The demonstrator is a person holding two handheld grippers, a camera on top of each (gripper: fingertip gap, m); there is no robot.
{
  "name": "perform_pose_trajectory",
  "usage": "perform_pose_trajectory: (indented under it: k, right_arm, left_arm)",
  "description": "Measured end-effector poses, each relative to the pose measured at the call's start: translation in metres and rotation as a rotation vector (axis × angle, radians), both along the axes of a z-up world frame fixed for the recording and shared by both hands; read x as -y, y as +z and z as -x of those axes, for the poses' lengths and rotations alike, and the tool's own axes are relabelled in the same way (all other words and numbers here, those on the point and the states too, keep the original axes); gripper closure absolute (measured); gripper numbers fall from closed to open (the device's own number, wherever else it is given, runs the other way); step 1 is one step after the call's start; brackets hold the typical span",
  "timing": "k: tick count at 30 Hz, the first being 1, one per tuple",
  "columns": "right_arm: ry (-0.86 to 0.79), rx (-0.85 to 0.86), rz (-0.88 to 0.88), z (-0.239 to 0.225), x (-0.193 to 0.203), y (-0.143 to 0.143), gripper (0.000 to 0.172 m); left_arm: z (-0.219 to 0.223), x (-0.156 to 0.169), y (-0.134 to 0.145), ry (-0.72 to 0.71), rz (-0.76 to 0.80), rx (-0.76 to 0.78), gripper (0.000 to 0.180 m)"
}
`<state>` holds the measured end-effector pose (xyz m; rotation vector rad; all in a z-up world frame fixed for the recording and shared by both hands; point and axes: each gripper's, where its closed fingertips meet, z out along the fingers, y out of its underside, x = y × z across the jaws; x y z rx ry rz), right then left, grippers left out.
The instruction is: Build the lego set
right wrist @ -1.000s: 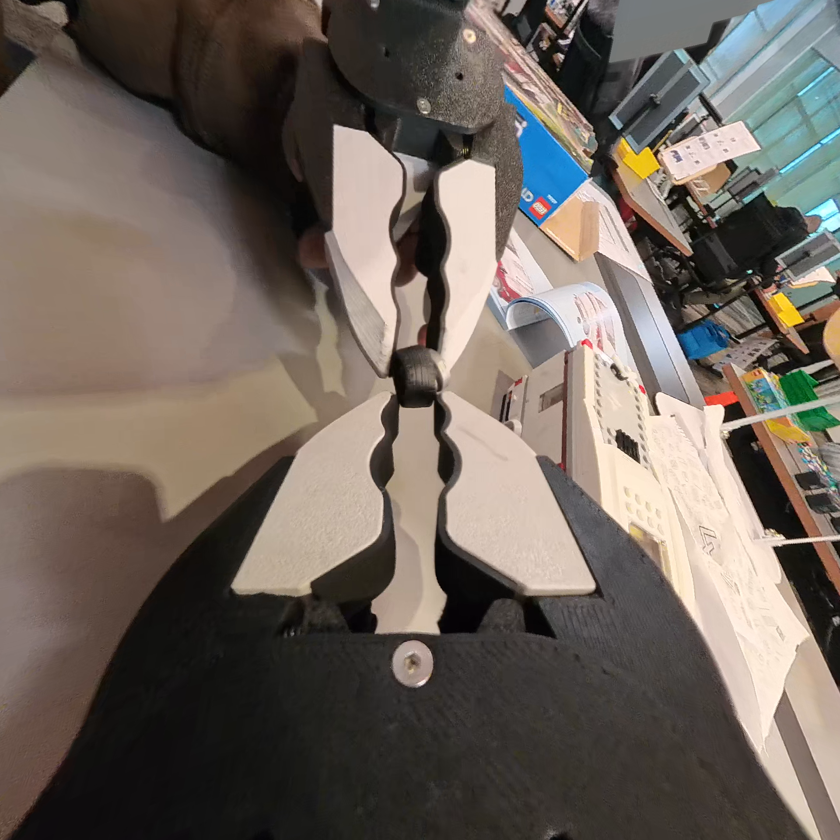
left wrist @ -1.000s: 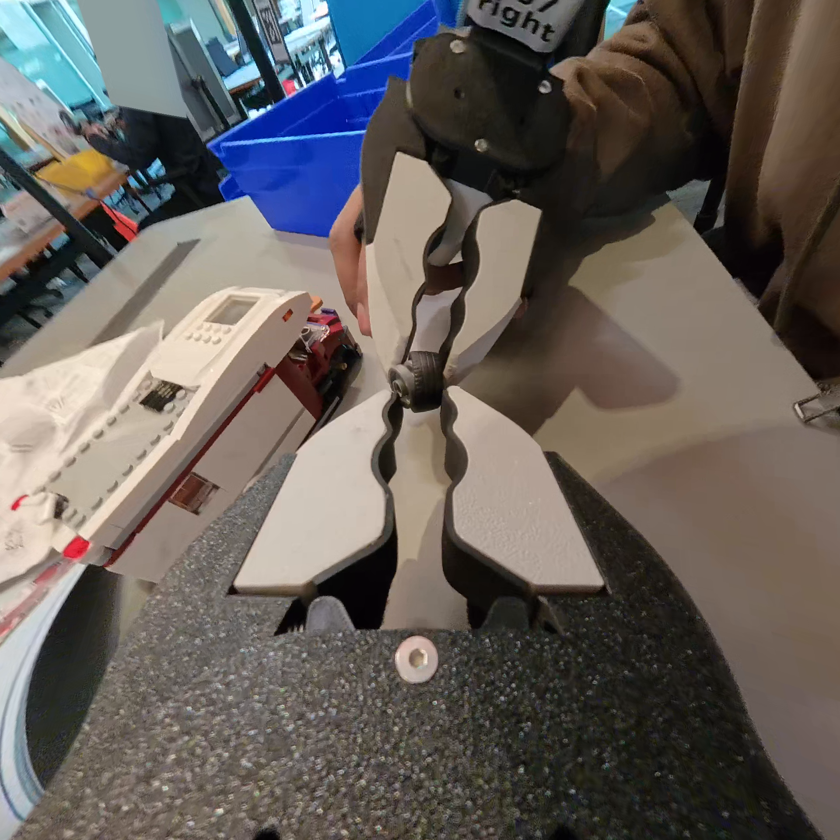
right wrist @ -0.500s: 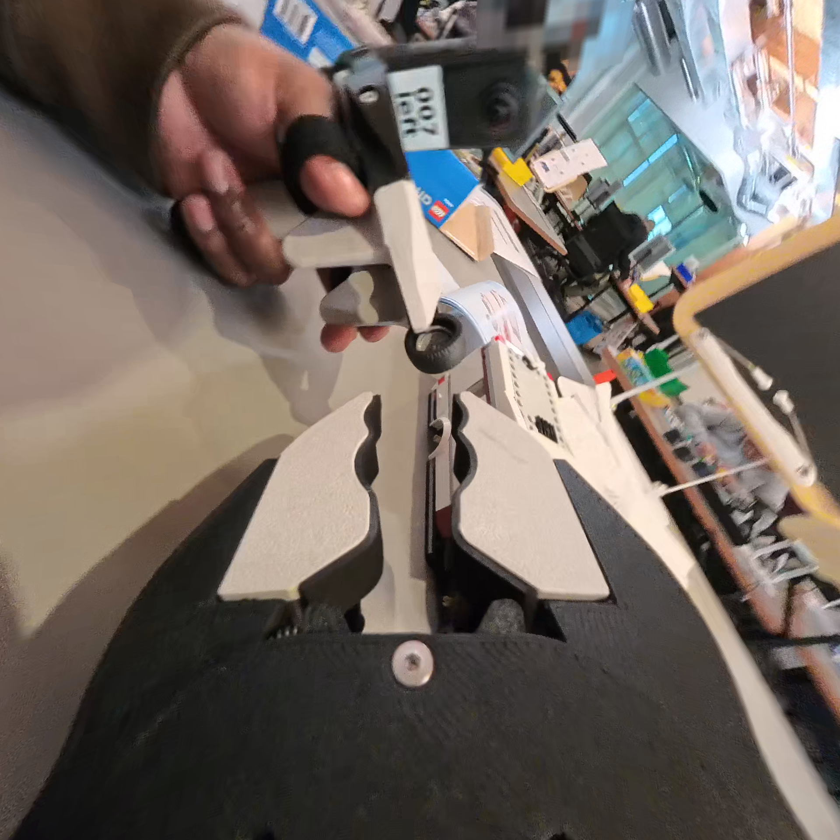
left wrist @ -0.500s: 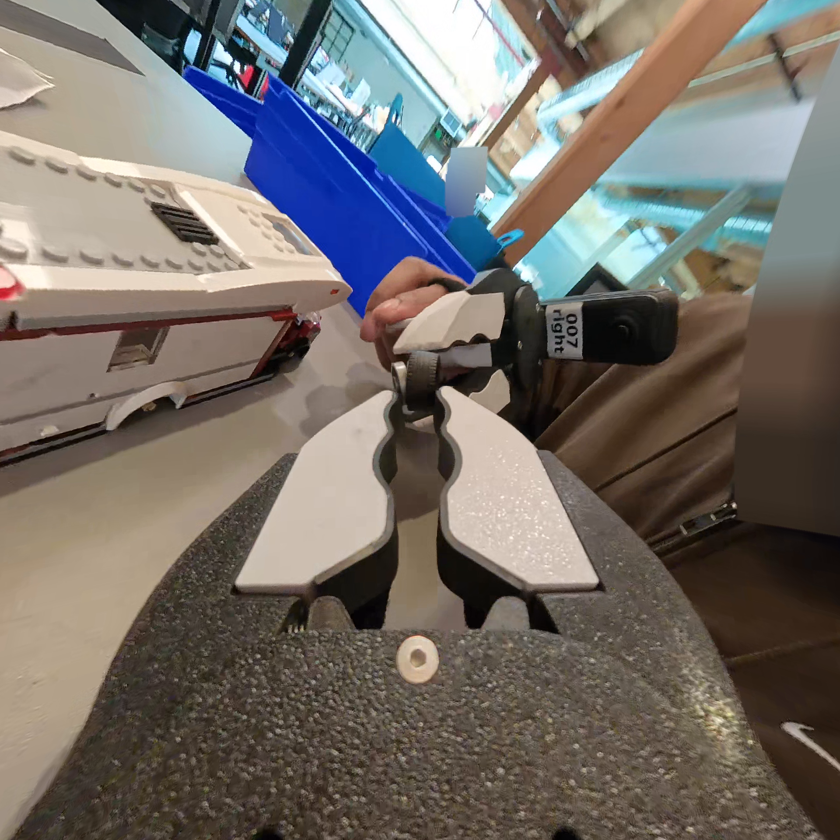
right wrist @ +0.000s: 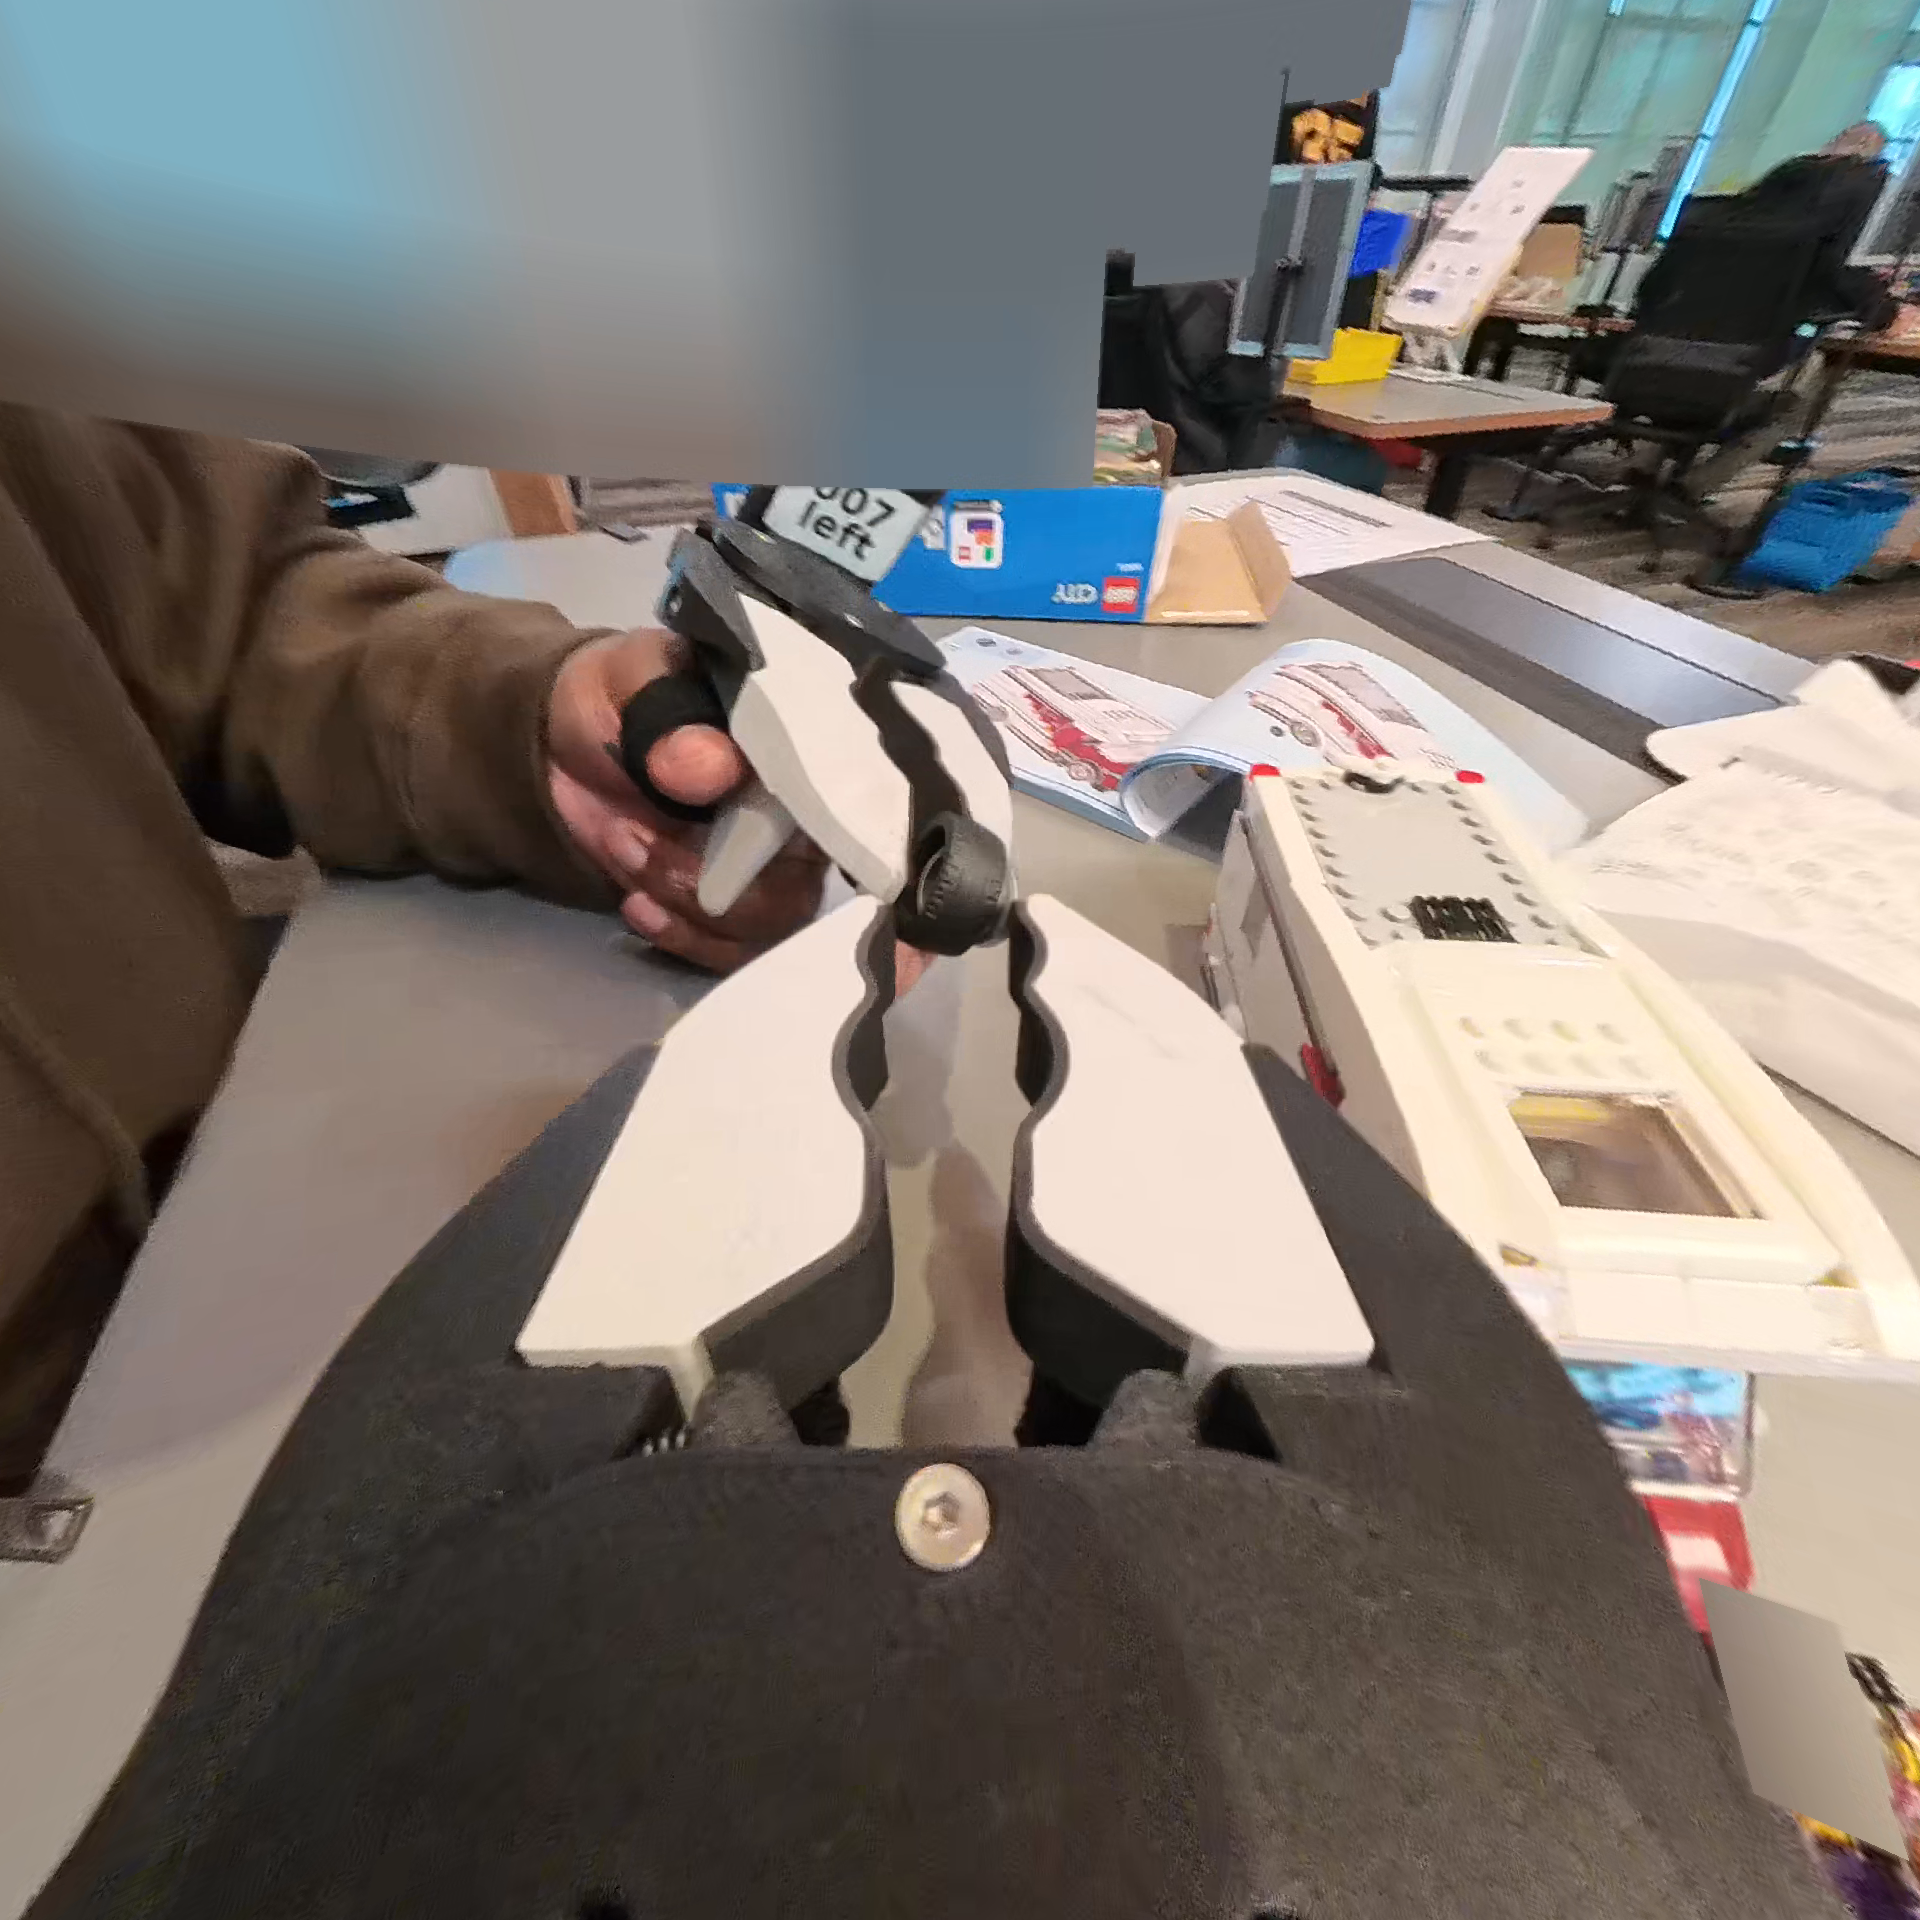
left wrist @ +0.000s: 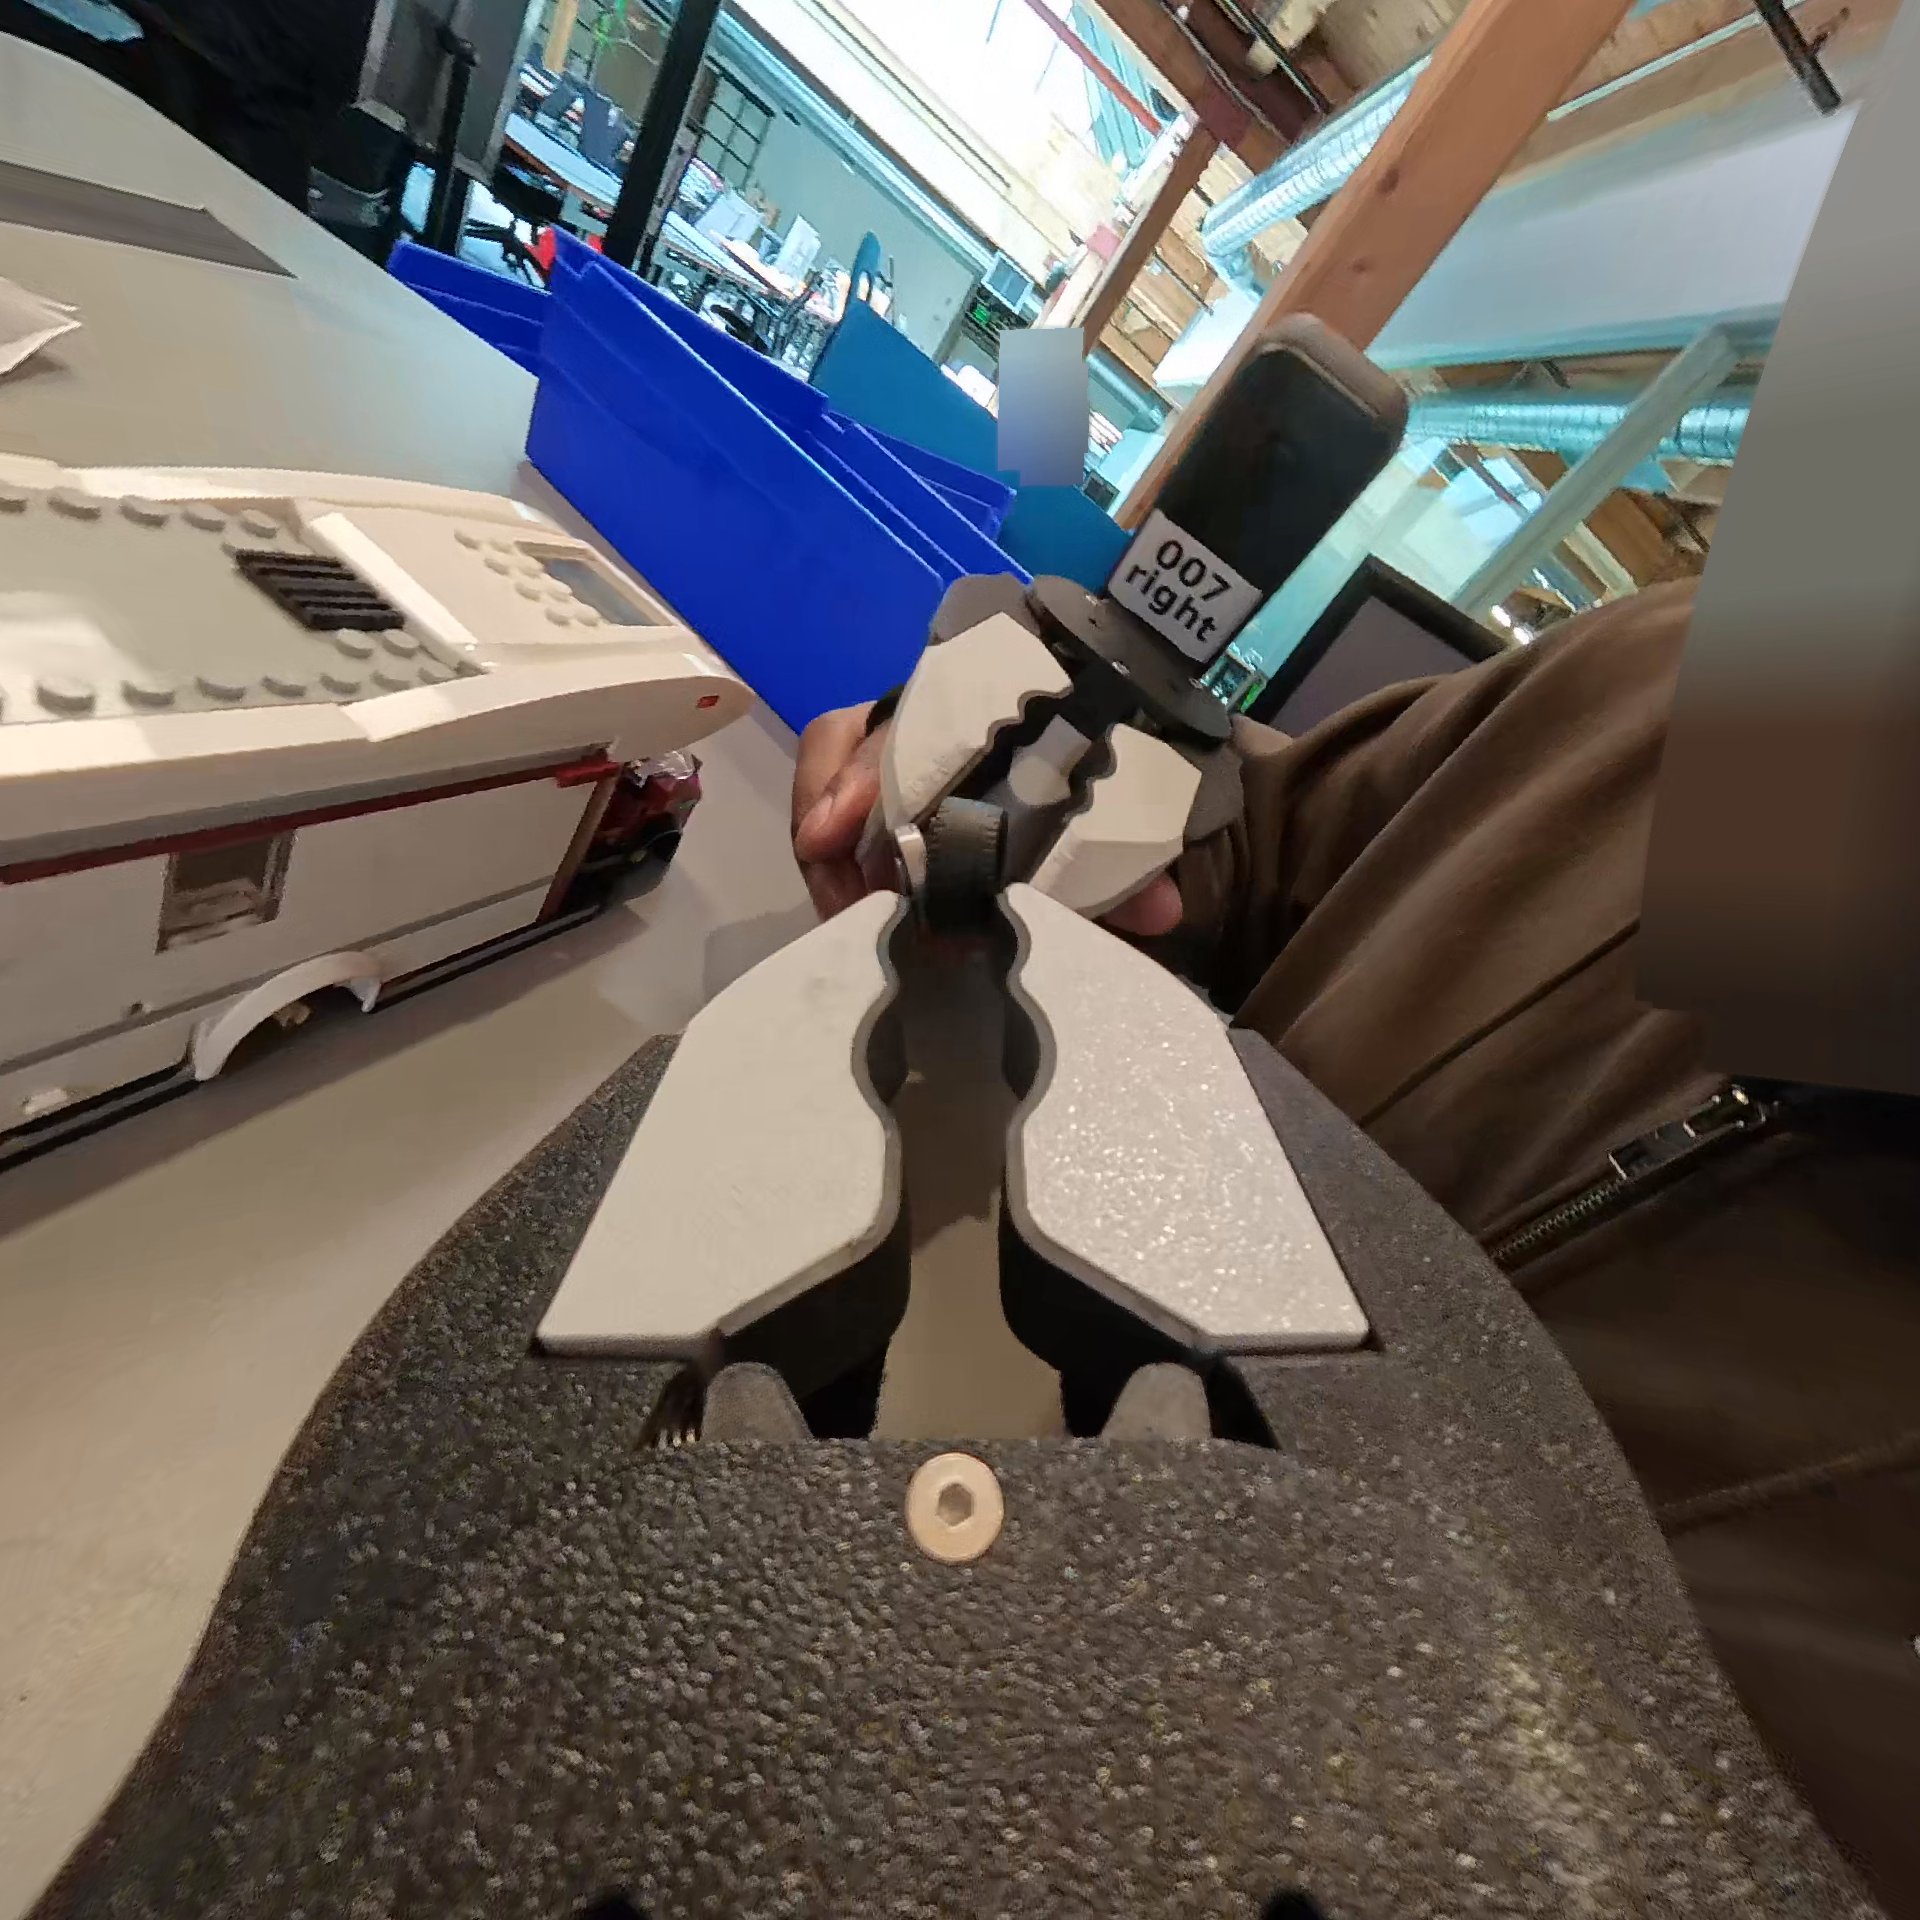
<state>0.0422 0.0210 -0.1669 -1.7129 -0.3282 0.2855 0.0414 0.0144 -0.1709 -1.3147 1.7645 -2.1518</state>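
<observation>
A small black toy wheel with a grey hub (left wrist: 966, 847) sits at the tips of my left gripper (left wrist: 956, 914), which is shut on it and holds it above the grey table (left wrist: 260, 1299). In the right wrist view the left gripper (right wrist: 940, 868) pinches the wheel (right wrist: 956, 883) between both pads. My right gripper (right wrist: 951, 920) faces it tip to tip, with the wheel between its fingertips. In the left wrist view the right gripper (left wrist: 977, 868) stands open around the wheel: one finger (left wrist: 966, 717) is near the hub, the other (left wrist: 1132, 831) is apart from the tyre.
A white and dark red brick-built camper (left wrist: 312, 790) stands on the table, to the right in the right wrist view (right wrist: 1455, 1039). Blue bins (left wrist: 727, 540) lie behind it. An open booklet (right wrist: 1143, 717), a blue box (right wrist: 1039, 561) and paper sheets (right wrist: 1766, 883) lie beyond. A person's brown sleeve (right wrist: 260, 675) is close. The grippers are tip to tip, or close to it.
A second ago both grippers met at the wheel. The right one then opened and drew back while the left kept the wheel. Now the right is back around it with its fingers closer together.
</observation>
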Motion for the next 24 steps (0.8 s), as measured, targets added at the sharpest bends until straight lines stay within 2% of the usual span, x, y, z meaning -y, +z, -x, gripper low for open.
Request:
perform_pose_trajectory:
  k: [13, 24]
  right_arm:
    - [-0.011, 0.245, -0.082, 0.004, 0.005, 0.004, 0.158]
    - [0.034, 0.234, -0.126, 0.009, 0.01, 0.012, 0.158]
  left_arm:
    - [0.002, 0.004, 0.001, 0.054, -0.344, 0.228, 0.165]
    - [0.007, 0.008, 0.012, 0.086, -0.404, 0.377, 0.166]
